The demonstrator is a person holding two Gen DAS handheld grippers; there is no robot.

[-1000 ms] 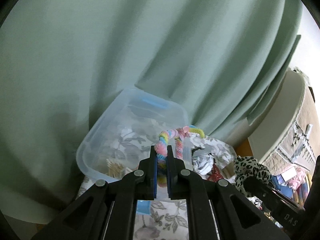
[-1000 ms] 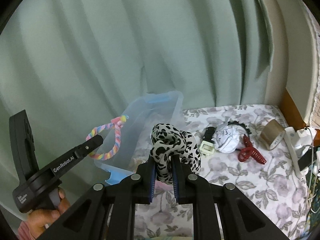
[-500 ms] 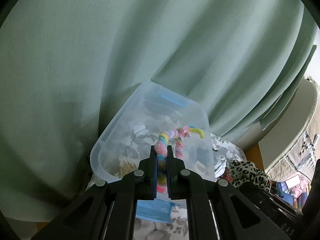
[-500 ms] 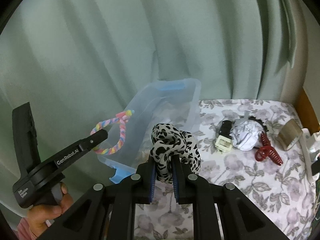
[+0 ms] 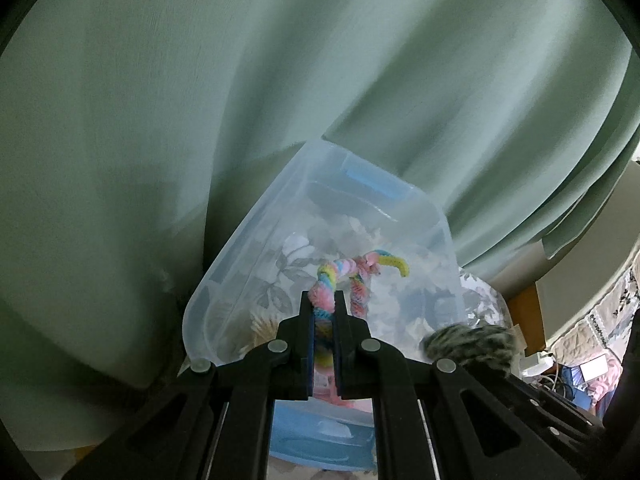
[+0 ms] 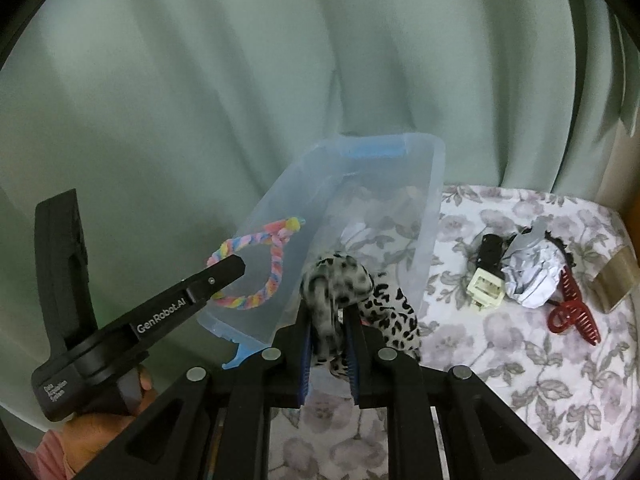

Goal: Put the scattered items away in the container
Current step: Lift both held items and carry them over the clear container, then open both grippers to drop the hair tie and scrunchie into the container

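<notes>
A clear plastic container (image 5: pixel 240 248) with blue handles stands against the curtain; it also shows in the right wrist view (image 6: pixel 430 216). My left gripper (image 5: pixel 324 300) is shut on a pastel rainbow twisted loop (image 5: pixel 360 276) and holds it above the container's near end; the loop shows in the right wrist view (image 6: pixel 276 264) too. My right gripper (image 6: pixel 328 312) is shut on a leopard-print scrunchie (image 6: pixel 340 276), just at the container's near right side. The scrunchie appears blurred in the left wrist view (image 5: pixel 468 340).
On the floral cloth (image 6: pixel 500 360) to the right lie a crumpled paper ball (image 6: pixel 532 272), a red claw clip (image 6: pixel 572 312), a cream and black item (image 6: pixel 486 276) and a tape roll (image 6: pixel 616 280). A green curtain (image 6: pixel 280 60) hangs behind.
Both grippers have moved left toward the container with their items. The container looks larger and more central in both views; the scrunchie now blurs with motion.
</notes>
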